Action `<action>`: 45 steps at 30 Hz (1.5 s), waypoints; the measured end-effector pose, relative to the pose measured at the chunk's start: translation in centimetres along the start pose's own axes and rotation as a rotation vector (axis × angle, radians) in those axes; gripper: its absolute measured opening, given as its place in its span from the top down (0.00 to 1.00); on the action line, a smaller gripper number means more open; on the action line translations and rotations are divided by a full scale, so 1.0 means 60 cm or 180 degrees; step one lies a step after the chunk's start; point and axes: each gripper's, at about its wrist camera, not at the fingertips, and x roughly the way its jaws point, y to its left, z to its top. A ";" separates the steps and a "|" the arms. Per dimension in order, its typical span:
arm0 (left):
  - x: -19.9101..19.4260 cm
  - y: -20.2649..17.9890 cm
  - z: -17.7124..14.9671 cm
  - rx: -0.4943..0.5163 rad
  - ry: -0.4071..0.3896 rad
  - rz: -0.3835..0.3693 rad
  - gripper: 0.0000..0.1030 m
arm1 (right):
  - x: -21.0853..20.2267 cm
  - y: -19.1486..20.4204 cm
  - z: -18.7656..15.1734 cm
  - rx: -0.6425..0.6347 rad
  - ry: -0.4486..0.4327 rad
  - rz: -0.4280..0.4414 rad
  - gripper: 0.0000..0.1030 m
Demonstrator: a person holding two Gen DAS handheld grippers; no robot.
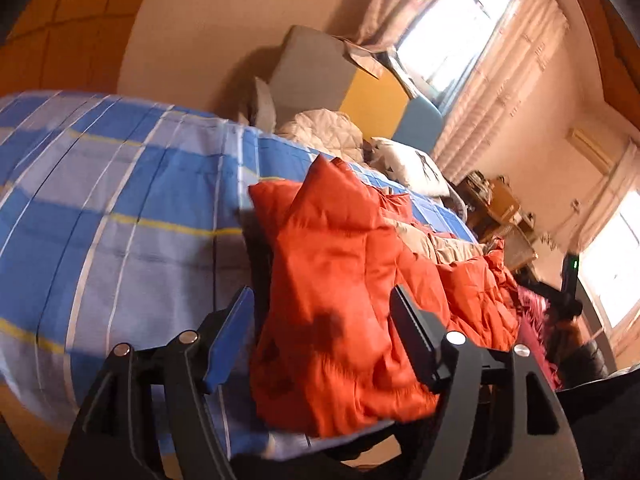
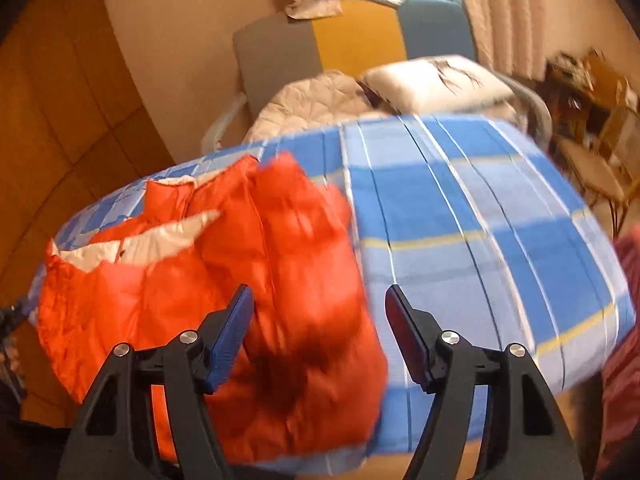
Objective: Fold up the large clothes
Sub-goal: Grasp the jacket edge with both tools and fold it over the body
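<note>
Orange jacket on plaid bed, left hand-held gripper and right hand-held gripper wide apart, empty

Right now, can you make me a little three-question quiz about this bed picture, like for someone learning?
1. True or false: the left gripper is squeezing the orange jacket.
2. What lies under the jacket? A) green rug B) blue checked sheet C) bare wood
3. Fill in: the right gripper has its jaws ____.

Key: 1 false, both sets of jaws are apart; 2 B; 3 open.
</note>
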 end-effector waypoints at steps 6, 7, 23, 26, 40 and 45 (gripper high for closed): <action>0.054 -0.008 0.019 0.0079 0.0126 -0.0092 0.32 | 0.060 0.017 0.030 -0.0255 0.0174 -0.0043 0.34; 0.058 -0.008 0.020 0.0089 0.0130 -0.0125 0.34 | 0.074 0.016 0.034 -0.0281 0.0230 -0.0051 0.34; -0.017 -0.067 0.061 0.0552 -0.0312 -0.0010 0.96 | -0.022 0.033 0.072 -0.0441 -0.0128 -0.0226 0.99; -0.024 -0.069 0.092 0.0531 -0.0455 -0.0045 0.97 | -0.028 0.038 0.105 -0.0427 -0.0273 -0.0248 0.99; 0.175 0.006 0.234 0.0121 -0.0300 0.0392 0.97 | 0.163 0.010 0.215 -0.0002 -0.0201 -0.0469 1.00; 0.265 0.034 0.246 0.0057 -0.0036 0.0658 0.97 | 0.254 -0.008 0.211 0.0150 -0.0008 -0.0724 1.00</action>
